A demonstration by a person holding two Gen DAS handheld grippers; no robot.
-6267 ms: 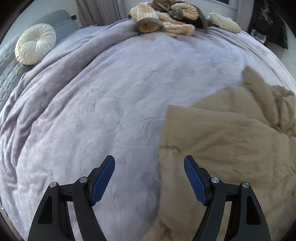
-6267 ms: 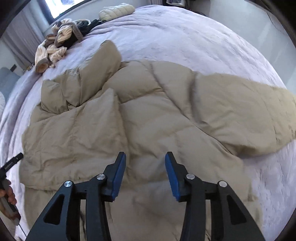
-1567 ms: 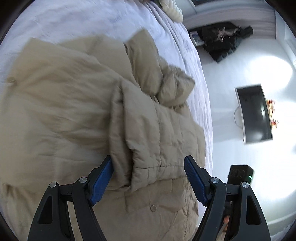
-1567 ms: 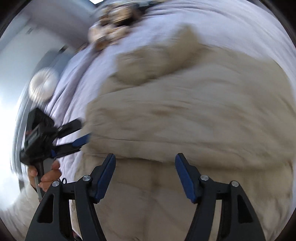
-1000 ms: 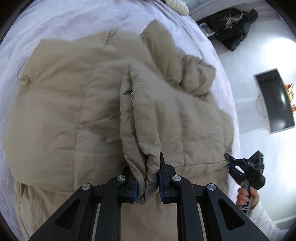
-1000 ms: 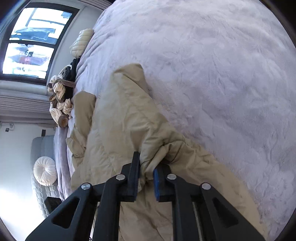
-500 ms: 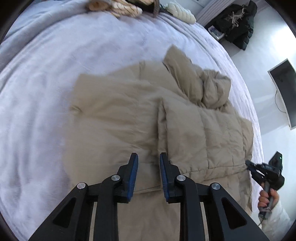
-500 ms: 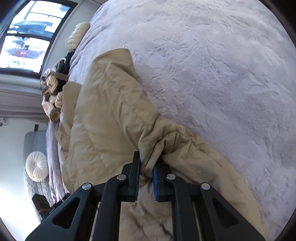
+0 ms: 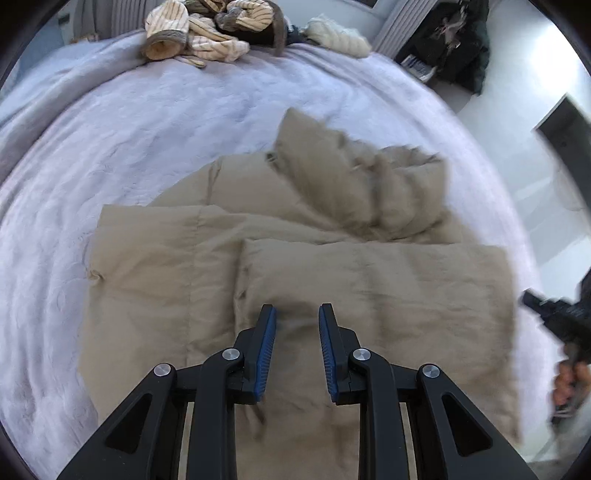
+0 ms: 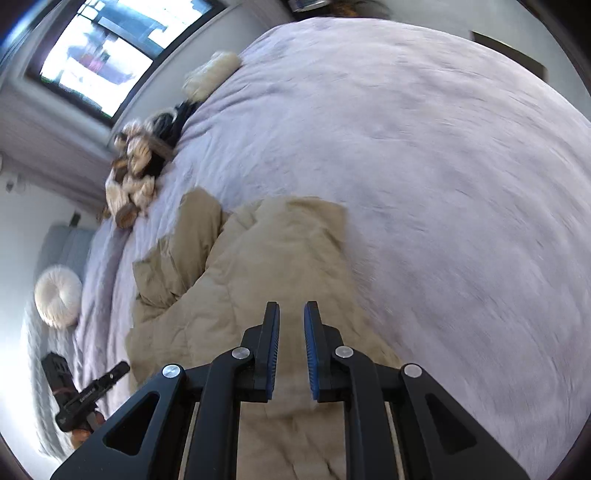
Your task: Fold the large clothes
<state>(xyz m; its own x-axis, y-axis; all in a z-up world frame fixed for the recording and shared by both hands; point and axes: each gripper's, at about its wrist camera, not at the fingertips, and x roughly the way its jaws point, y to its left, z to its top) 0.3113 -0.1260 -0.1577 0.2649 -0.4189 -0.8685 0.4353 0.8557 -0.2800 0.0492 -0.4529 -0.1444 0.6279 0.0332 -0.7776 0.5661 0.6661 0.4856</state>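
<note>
A tan puffer jacket [image 9: 303, 236] lies on a lilac bedspread [image 9: 110, 122], with one side folded over its middle and its hood bunched at the far end. My left gripper [image 9: 297, 314] hovers over the folded panel, jaws slightly apart and empty. In the right wrist view the jacket [image 10: 273, 258] lies below my right gripper [image 10: 291, 310], whose jaws stand a narrow gap apart with no cloth between them. The right gripper also shows at the right edge of the left wrist view [image 9: 554, 317], and the left gripper at the lower left of the right wrist view [image 10: 92, 391].
A heap of striped knitwear [image 9: 207, 26] and a cream knit [image 9: 336, 35] lie at the bed's far edge. A round white cushion [image 10: 57, 295] sits on a grey sofa. Dark clothes [image 9: 458, 40] hang by the wall.
My right gripper has let go of the jacket edge and opened a little; that side now lies folded on the jacket. My left gripper has opened slightly and pulled back.
</note>
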